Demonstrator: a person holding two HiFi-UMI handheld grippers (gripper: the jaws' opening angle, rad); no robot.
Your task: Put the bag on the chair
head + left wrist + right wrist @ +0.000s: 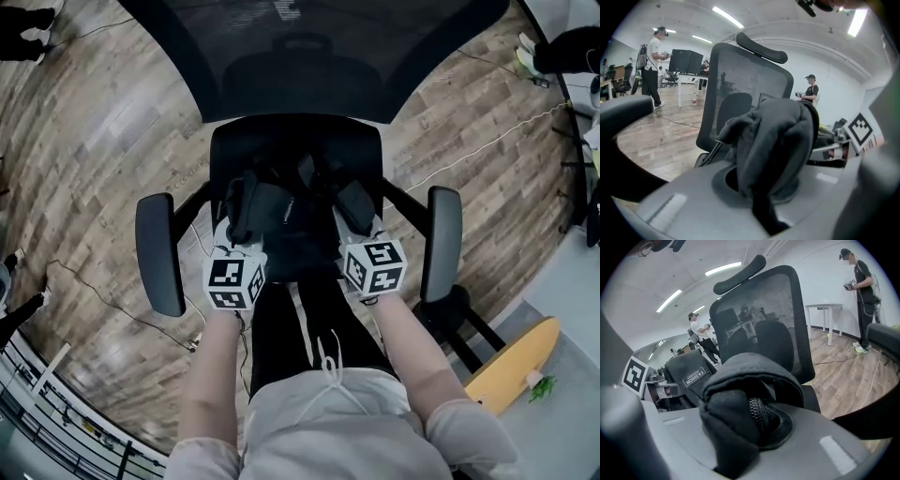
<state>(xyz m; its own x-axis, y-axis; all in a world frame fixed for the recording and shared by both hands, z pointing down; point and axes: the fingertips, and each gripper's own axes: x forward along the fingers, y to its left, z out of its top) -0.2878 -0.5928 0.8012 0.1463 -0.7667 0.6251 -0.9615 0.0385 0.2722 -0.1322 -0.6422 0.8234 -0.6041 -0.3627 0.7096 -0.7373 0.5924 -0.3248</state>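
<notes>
A black office chair stands in front of me, its seat (300, 150) between two armrests. I hold a black bag (281, 214) just above the seat, its lower part draping toward my legs. My left gripper (240, 232) is shut on a fold of the bag's dark fabric (774, 145) at its left side. My right gripper (360, 223) is shut on a fold with a zipper (758, 412) at its right side. The bag's label (693, 376) shows in the right gripper view. Fabric hides the fingertips of both grippers.
The mesh chair back (309, 47) rises beyond the seat. Armrests stand at left (157, 253) and right (442, 242). An orange board (511, 367) lies on the floor at lower right. Cables cross the wood floor (112, 122). People stand by desks in the distance (652, 65).
</notes>
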